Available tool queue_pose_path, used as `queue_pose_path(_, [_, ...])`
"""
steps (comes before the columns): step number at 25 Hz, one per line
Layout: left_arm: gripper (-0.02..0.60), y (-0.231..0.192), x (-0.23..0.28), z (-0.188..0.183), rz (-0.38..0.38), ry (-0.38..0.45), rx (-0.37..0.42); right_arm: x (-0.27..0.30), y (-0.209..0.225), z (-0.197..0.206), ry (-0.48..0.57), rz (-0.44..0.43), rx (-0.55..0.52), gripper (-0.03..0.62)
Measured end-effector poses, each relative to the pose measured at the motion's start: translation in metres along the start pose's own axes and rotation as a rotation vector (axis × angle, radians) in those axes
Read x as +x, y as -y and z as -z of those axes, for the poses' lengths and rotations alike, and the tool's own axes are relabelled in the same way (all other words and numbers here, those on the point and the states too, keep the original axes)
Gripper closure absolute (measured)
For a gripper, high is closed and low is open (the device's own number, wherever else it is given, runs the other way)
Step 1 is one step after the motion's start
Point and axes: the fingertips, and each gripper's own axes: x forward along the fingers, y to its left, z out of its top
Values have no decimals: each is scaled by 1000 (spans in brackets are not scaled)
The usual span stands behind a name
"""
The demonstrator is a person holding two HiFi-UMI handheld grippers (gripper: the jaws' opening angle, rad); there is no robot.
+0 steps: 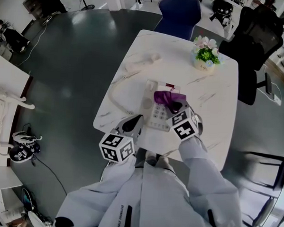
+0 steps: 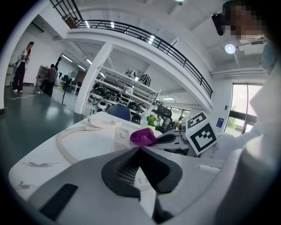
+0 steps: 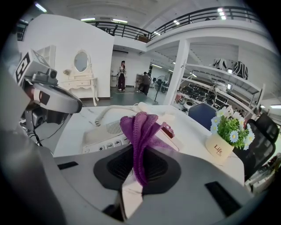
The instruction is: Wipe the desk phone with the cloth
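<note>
— Jaws on the left gripper: state?
— Closed tip to tip, with nothing between them. This gripper sits over the near left part of the table. Its tips are just beside the near left corner of the desk phone. Contact with the phone cannot be confirmed.

— What lies left of the phone base?
— The handset is off the cradle and lies flat on the table at the far left. Its coiled cord curves down the left side toward the base.

— Where is the base?
— At the centre of the table, keypad up, with the keypad end nearest the person.

— Where is the cloth?
— It is a purple knit, bunched up. It lies over the far part of the phone, beyond the keypad and next to a small red-marked panel.

— Jaws on the right gripper: state?
— Clamped on the cloth. One fold runs down between the pads, and the rest fans out past the tips, above the phone.

— What is right of the phone?
— A cream flower pot with blue and white flowers stands upright at the far right of the table. It is well apart from the phone and both grippers.

— What is around the table?
— A blue chair stands at the far edge and a black chair at the right.
</note>
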Motion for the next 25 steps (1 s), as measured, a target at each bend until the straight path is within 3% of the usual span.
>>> queue_pose_path(25, [583,20,-12,6,-61,35,-36,-16,-41,19,-35,-141,-20,556])
